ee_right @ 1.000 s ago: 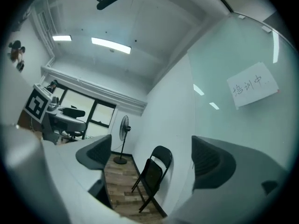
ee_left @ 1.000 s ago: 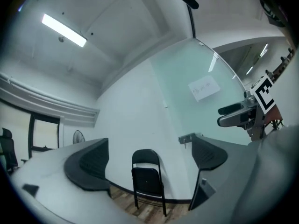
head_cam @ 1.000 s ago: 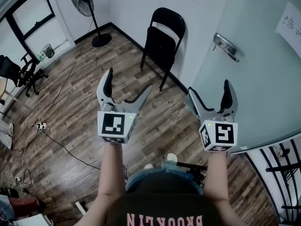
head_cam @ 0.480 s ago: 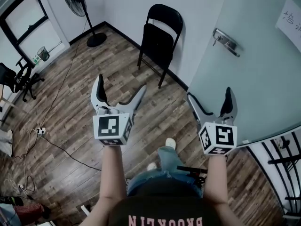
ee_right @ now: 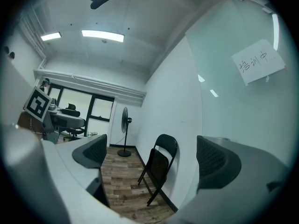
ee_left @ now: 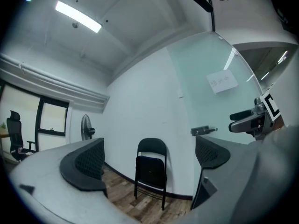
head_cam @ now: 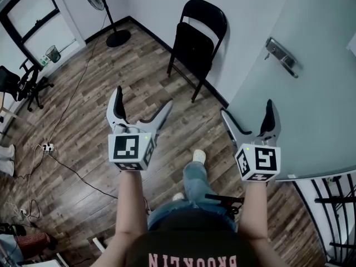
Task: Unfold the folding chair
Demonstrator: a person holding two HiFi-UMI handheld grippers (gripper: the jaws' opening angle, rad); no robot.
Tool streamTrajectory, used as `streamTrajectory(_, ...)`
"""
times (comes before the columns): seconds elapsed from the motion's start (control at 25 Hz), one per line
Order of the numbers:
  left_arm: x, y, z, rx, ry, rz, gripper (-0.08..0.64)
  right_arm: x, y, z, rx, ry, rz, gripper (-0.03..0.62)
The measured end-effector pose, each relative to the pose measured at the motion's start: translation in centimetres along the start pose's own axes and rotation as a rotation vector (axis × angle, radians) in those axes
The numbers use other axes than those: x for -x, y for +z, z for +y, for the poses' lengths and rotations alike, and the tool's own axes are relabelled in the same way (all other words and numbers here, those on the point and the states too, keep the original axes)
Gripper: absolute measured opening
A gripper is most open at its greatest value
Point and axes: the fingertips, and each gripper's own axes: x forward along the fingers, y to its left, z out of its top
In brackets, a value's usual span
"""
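Folding chair (head_cam: 194,46) still folded, untouched. Nearest you: left tool (head_cam: 142,102) and right tool (head_cam: 247,111), held out level, side by side. Both are released, jaws wide apart after just opening, nothing between the pads; the chair shows far off through each gap. Below them, your shoe (head_cam: 198,156) on the wood floor (head_cam: 83,93). Farther on, the black chair stands upright against the white wall (head_cam: 161,4), well apart from both tools, just left of the pale door (head_cam: 317,110) and its handle (head_cam: 283,55). Farthest: standing fan (head_cam: 118,38) by the wall.
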Motion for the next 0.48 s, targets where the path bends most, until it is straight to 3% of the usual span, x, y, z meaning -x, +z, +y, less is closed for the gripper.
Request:
streamTrajectory(0.16,-4.4,-1.0,0.6,-0.051,0.017,0.041,0.572,-4.5,-1.0,-1.5,-0.013,0.023,0.01,0.574)
streamTrajectory(0.48,-14.9,-1.1,1.3,-0.051,0.04,0.045,0.572,-14.4,-1.8,-6.7,0.0,0.051,0.009,0.574)
